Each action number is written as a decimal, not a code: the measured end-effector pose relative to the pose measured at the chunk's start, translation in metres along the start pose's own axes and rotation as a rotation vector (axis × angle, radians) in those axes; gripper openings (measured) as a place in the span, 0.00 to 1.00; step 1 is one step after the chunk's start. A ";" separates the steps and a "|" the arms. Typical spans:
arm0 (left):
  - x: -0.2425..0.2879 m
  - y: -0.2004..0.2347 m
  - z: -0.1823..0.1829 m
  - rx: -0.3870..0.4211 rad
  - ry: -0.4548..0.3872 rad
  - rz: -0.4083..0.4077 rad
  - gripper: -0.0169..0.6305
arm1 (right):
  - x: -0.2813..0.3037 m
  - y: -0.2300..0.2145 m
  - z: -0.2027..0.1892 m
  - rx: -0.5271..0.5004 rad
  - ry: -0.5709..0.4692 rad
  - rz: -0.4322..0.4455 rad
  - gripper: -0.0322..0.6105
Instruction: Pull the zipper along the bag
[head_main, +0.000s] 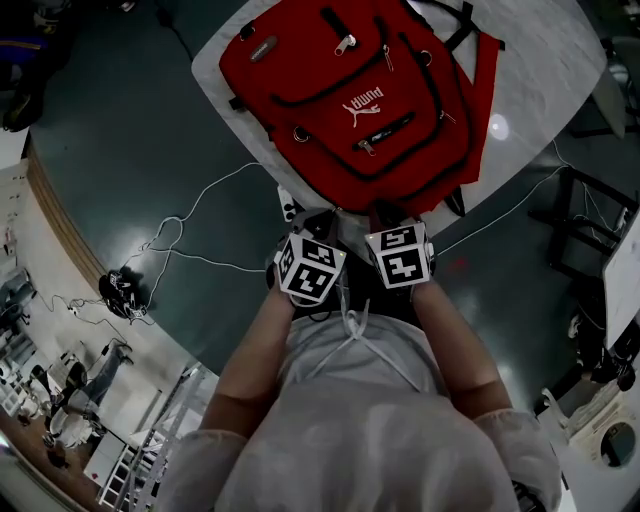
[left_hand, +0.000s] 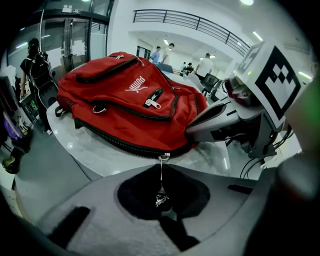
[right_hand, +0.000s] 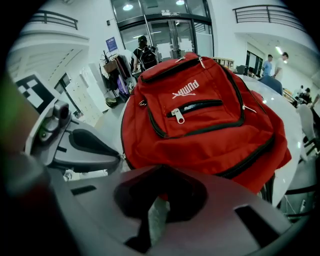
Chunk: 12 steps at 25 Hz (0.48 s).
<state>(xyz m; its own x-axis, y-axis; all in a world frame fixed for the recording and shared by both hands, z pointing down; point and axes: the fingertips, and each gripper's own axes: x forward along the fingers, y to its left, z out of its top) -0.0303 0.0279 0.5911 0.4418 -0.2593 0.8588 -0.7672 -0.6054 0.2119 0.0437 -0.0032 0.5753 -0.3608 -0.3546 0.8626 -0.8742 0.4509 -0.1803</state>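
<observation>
Zipper pull (left_hand: 163, 158) between left claw (left_hand: 161, 168) tips

1. Pale grey top (head_main: 380, 440), sleeves ending above the elbows, with white drawstrings (head_main: 355, 335).
2. Left gripper (left_hand: 163, 162): matte grey moulded jaws, and a cube with black-and-white square markers (head_main: 310, 267).
3. Right gripper (right_hand: 163, 167): same grey shell, with a matching marker cube (head_main: 400, 255).

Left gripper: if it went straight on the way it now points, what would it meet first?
Probably the red backpack, at its near zipped edge; the left gripper, shut on the zipper pull, faces it.
</observation>
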 end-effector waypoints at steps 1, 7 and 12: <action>0.000 0.000 0.000 0.007 0.003 -0.005 0.06 | 0.000 0.000 0.000 0.000 0.000 -0.003 0.09; -0.002 0.014 0.002 0.008 0.006 0.016 0.06 | 0.001 0.000 -0.001 0.009 0.009 -0.028 0.09; -0.009 0.034 0.005 -0.034 -0.011 0.043 0.06 | 0.000 -0.003 0.002 -0.025 0.017 -0.068 0.09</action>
<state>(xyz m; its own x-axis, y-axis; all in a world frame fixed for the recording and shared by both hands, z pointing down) -0.0578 0.0064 0.5887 0.4130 -0.2935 0.8621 -0.8009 -0.5678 0.1904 0.0453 -0.0058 0.5749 -0.2955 -0.3716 0.8801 -0.8879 0.4468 -0.1094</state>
